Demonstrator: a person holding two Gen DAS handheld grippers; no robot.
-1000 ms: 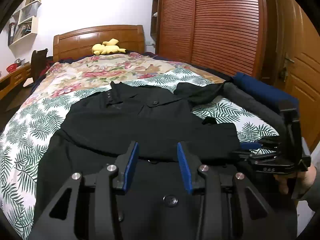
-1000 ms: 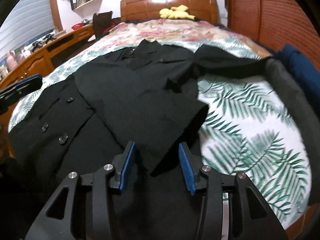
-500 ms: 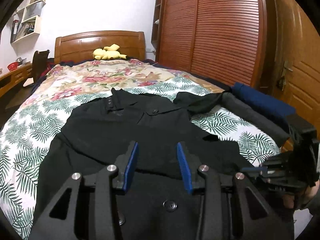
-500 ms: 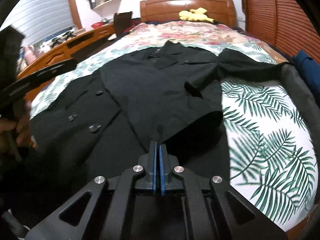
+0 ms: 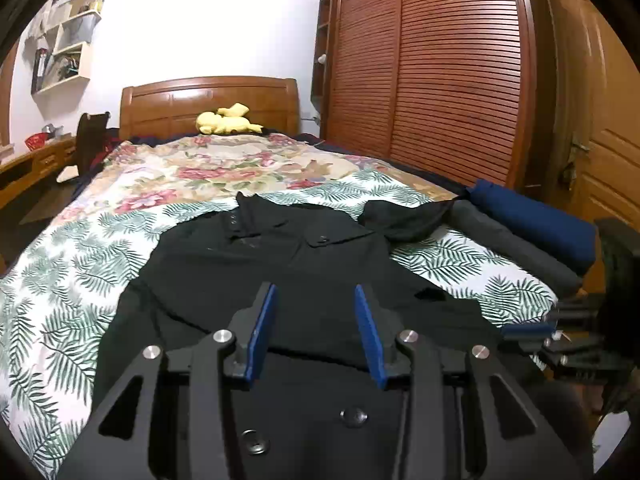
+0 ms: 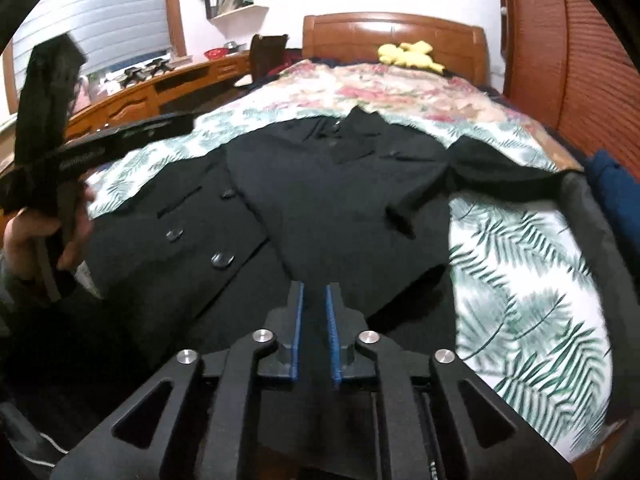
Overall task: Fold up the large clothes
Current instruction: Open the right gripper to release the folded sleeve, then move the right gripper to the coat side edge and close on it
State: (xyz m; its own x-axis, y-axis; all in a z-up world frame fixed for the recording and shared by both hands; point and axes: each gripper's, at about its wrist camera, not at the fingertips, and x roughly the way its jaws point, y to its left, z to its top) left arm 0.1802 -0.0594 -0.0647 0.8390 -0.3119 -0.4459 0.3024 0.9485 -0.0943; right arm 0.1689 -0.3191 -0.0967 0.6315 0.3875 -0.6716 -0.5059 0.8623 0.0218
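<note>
Right wrist, right claw [image 6: 315, 294] just reopened slightly, empty over black coat [image 6: 332, 200], left claw [image 5: 315, 294] half-open, empty.

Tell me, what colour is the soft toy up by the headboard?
Yellow. The soft toy lies by the wooden headboard, clearest in the left wrist view.

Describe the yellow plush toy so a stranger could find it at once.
Start at the bed's wooden headboard, at the far end from the black coat. The yellow plush toy lies right at its foot, at the head of the floral quilt. It is the only bright yellow, stuffed thing on a bed of dark clothes and printed covers.
</note>
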